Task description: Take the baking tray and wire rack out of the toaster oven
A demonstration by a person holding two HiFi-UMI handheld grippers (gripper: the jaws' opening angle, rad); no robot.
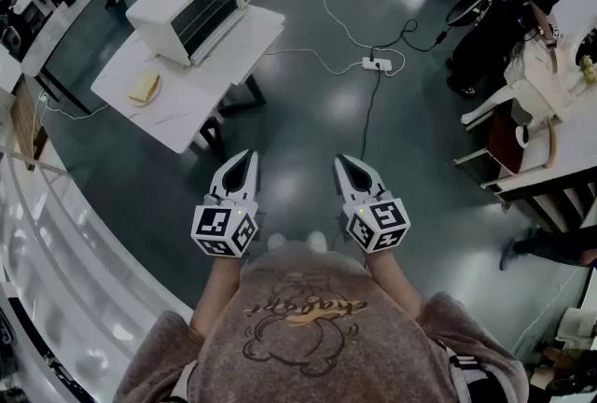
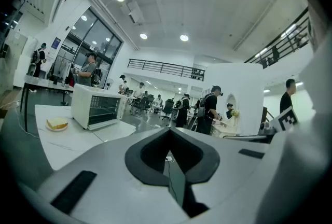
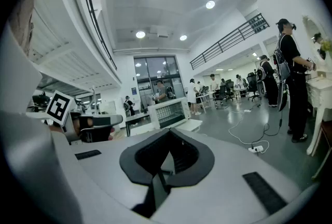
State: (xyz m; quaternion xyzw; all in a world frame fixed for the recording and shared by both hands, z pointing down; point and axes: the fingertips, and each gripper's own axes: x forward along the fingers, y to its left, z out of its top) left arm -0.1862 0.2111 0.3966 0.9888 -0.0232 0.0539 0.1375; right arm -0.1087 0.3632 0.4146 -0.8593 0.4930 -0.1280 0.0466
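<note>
White toaster oven (image 1: 191, 5) stands on a pale stone-patterned table (image 1: 210, 89) at the upper left of the head view, its door shut. The baking tray and wire rack cannot be made out behind the glass. A slice of bread (image 1: 144, 87) lies on the same table, near the oven's front. Left gripper (image 1: 248, 157) and right gripper (image 1: 340, 160) are held side by side above the grey floor (image 1: 308, 112), well apart from the table and pointing roughly level. Both pairs of jaws are pressed fully together with nothing between them. A power strip (image 1: 377, 64) lies on the floor ahead of the grippers
</note>
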